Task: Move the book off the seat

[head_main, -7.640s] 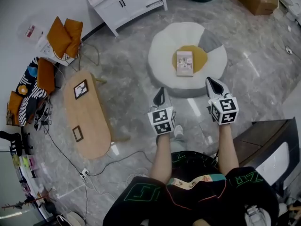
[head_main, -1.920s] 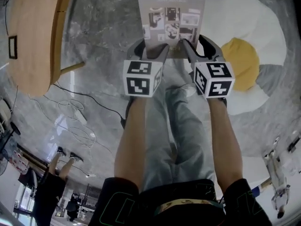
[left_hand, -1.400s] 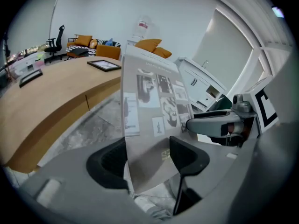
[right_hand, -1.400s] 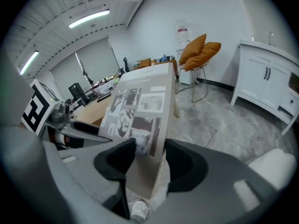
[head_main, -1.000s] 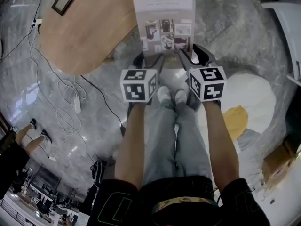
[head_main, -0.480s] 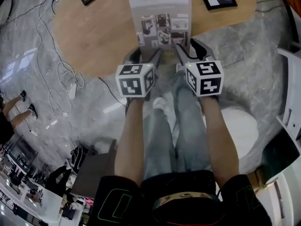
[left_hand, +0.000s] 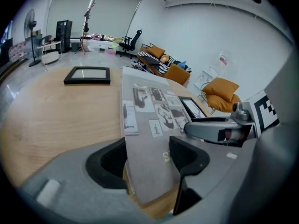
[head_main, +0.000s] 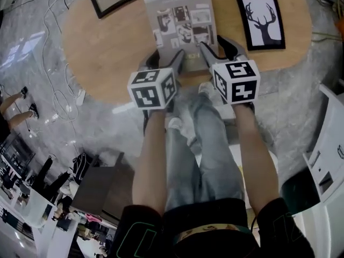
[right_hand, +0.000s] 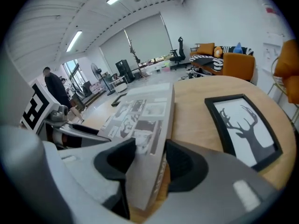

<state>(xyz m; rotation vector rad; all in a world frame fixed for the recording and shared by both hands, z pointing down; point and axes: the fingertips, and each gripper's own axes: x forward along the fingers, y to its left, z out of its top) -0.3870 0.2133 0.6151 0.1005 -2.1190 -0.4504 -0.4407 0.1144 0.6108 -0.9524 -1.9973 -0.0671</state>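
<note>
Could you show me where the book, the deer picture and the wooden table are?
book (head_main: 180, 26): head view, middle of its front cover.
deer picture (head_main: 263, 19): head view, on the deer silhouette.
wooden table (head_main: 107, 50): head view, bare top left of the book.

- The book (head_main: 180, 20) is a thin grey paperback; its cover carries a block of small black-and-white pictures and pale print near the far edge.
- It sits at 12 o'clock in the head view, cover up, its long side running from 6 towards 12 and leaning slightly towards 11.
- It lies nearly flat over the wooden table (head_main: 107, 52); whether it touches the top cannot be told.
- Its near edge is clamped at 7 o'clock by the left gripper (head_main: 165, 61) and at 5 o'clock by the right gripper (head_main: 219, 50), each with one jaw above the cover and one below.
</note>
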